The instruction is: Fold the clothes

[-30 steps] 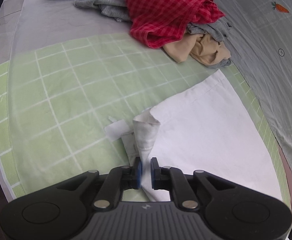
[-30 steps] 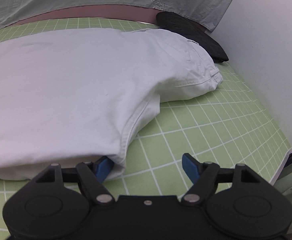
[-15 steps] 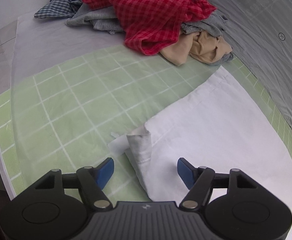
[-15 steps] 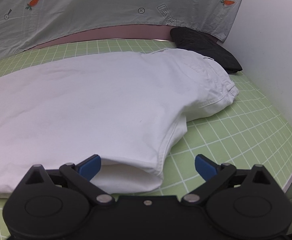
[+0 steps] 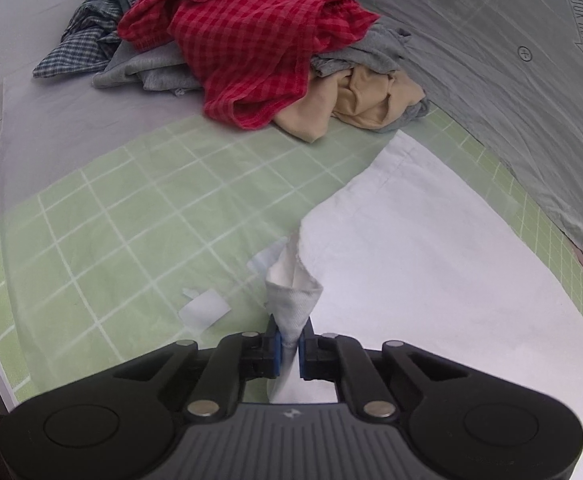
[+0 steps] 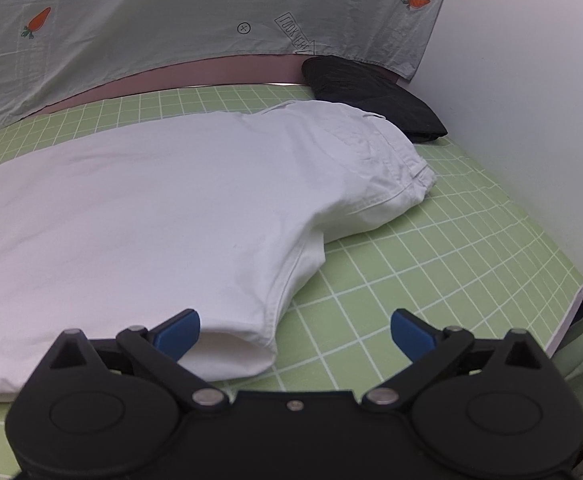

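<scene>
Left gripper (image 5: 288, 350) fingers have just closed on the hem corner of the white trousers (image 5: 431, 280), which lie flat on the green grid mat (image 5: 131, 220). Right gripper (image 6: 294, 330) fingers are fully spread, empty, at the crotch fold. Risk: thin pinch slips when lifted, and the fold collapses.

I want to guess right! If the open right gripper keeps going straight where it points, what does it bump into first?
Probably the white trousers: their near folded edge lies just ahead of the open right gripper, on the green mat.
</scene>
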